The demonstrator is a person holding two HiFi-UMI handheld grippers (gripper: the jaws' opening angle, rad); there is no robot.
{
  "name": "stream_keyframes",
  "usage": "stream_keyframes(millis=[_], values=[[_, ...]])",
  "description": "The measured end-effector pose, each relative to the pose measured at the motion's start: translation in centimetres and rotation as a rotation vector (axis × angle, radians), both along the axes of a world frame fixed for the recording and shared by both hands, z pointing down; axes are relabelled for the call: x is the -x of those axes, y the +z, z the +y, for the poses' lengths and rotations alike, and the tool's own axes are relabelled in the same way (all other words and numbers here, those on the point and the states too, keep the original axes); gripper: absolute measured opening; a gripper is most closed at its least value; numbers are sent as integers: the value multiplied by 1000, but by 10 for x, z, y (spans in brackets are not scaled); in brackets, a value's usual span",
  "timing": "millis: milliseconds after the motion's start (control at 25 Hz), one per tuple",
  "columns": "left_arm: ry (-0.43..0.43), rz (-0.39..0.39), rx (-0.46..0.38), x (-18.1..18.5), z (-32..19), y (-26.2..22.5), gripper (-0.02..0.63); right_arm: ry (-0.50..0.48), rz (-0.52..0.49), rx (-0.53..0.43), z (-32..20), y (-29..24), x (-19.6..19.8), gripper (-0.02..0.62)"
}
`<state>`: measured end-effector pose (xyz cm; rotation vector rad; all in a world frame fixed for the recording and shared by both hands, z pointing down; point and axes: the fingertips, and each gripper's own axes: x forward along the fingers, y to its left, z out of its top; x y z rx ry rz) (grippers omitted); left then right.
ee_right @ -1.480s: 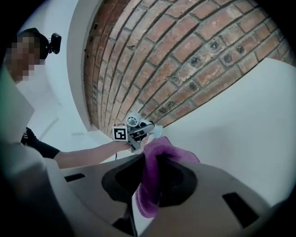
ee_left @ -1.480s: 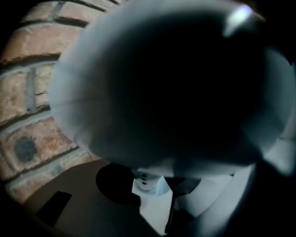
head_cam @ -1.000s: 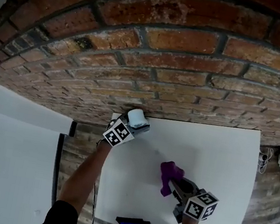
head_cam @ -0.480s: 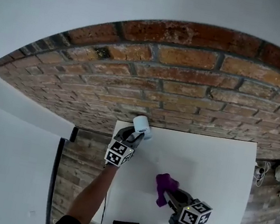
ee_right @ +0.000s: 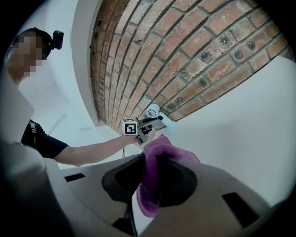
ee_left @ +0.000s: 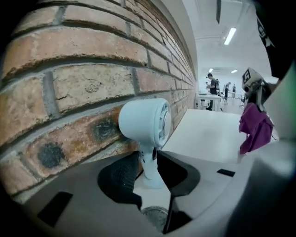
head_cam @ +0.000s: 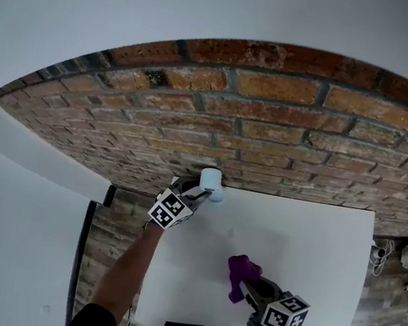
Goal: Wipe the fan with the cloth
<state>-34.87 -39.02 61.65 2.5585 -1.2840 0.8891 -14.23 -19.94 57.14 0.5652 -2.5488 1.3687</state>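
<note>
Fan first: small white plastic fan (head_cam: 211,181) stands upright at 11 o'clock corner of white tabletop (head_cam: 323,242), right by red brick wall (head_cam: 272,131). Round drum head w/ slotted grille on its front, short slim stem, small round foot. In left gripper view the grille faces 3 o'clock, along the wall. Left gripper (head_cam: 199,192) comes in from fan's 7 o'clock; its jaws have just been closing & now pinch the stem, one pad each side, just below the head. Right gripper (head_cam: 246,284) sits approx 5 o'clock of fan, well apart, jaws clamped on crumpled purple cloth (head_cam: 242,269), which bunches above the pads & hangs below them. Cloth not touching fan.
</note>
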Motion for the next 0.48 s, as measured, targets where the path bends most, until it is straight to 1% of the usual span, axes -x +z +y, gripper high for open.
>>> stream_keyframes(millis=[80,160,200,320,440,480], values=[[-115,50,7,6,4,0,126,-2,-7,0,-1,-1,2,64],[-251,129,56,7,17,9,126,-1,-12,-3,-2,-3,2,64],[-294,169,98,3,26,18,126,0,-13,-2,-3,-3,2,64],[-361,278,243,-16,38,54,79,2,-10,1,-3,-2,1,65],[-504,395,328,-5,18,68,28,2,-6,-1,-2,-1,-2,64],[-531,420,353,-1,11,68,28,5,-4,1,-2,0,-4,64]])
